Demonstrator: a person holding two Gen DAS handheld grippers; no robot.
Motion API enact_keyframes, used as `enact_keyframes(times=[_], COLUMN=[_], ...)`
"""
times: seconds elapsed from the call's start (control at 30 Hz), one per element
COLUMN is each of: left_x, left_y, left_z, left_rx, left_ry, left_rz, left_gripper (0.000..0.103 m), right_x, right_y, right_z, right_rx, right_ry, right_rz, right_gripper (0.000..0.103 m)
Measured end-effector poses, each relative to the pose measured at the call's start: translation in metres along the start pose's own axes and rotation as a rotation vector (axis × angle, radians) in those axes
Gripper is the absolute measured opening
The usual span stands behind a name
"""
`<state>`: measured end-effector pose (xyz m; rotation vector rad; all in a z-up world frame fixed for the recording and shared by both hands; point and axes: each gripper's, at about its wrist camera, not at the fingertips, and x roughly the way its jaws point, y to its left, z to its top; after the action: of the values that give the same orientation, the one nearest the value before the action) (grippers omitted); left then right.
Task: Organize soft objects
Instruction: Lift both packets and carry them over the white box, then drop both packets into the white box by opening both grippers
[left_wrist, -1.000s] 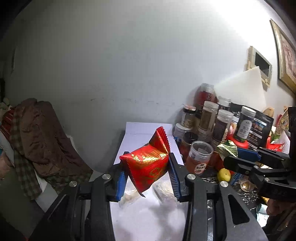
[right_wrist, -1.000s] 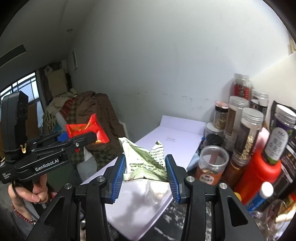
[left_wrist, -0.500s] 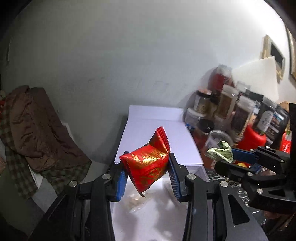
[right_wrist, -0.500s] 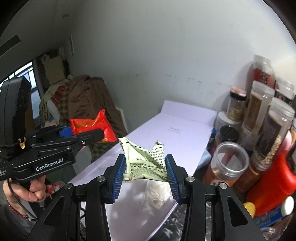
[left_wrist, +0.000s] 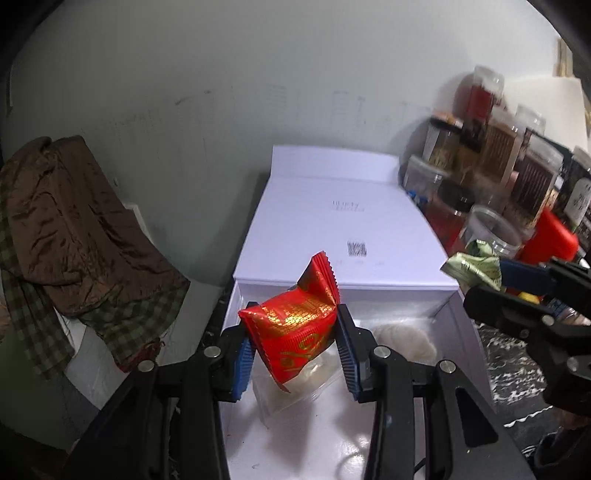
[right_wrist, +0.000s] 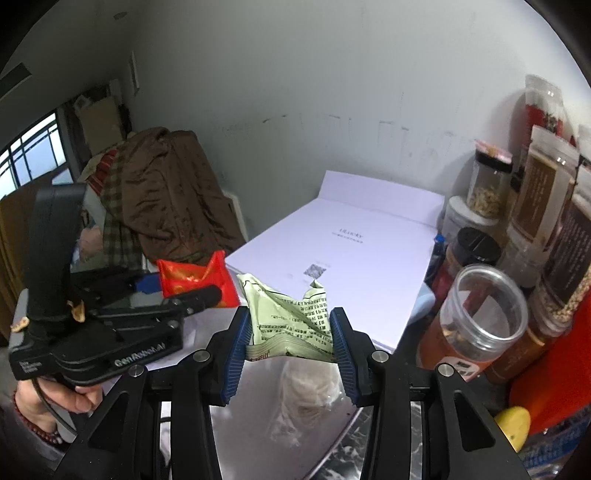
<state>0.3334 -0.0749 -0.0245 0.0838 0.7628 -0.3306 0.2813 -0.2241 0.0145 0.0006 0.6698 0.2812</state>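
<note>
Above an open white box (left_wrist: 454, 325), two snack packets were held in the air, one in each hand-held tool. The left gripper (left_wrist: 293, 345) was pinched on a red packet (left_wrist: 295, 332) printed in gold, its blue pads pressed against the packet's two sides and its crimped end tilted upward. The right gripper (right_wrist: 290, 341) was clamped in the same way on a pale green packet (right_wrist: 290, 319) covered with small black print, which was creased between the pads. In the left wrist view the right gripper (left_wrist: 491, 271) was seen at the right edge, with the green packet (left_wrist: 472, 266) sticking out of it. In the right wrist view the left gripper (right_wrist: 207, 295) was seen to the left, gripped from below by a hand (right_wrist: 70, 395). Clear bags of pale contents (left_wrist: 402, 338) were seen lying inside the box, below both packets. The box's lid (left_wrist: 343, 236) was laid flat behind it, against the wall. Jars (right_wrist: 476, 317) and a red bottle (left_wrist: 550, 240) were crowded just beside the box on the right. A brown garment (left_wrist: 70, 229) was heaped well apart on the left.
</note>
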Motion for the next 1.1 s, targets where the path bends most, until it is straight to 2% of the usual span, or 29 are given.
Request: enact_keyframes(times=[0.33,0.6,1.1], left_x=[0.029,0.025,0.013], left_y=[0.007,-0.002,-0.01], left_z=[-0.01,-0.01,-0.003], left_rx=[-0.025,0.01,0.008], left_ry=[0.109,0.106,0.094], left_rz=[0.03,0.059,0.067], left_gripper=[0.04,0.04,0.041], right_x=[0.028,0.05,0.072], right_y=[-0.02,-0.032,-0.025], right_z=[-0.001,-0.004,-0.005], right_rx=[0.046,0.075,0.046], right_ry=[0.063,0.123,0.22], right_rz=[0.005,0.011,0.006], right_gripper=[0.043,0.043,0.047])
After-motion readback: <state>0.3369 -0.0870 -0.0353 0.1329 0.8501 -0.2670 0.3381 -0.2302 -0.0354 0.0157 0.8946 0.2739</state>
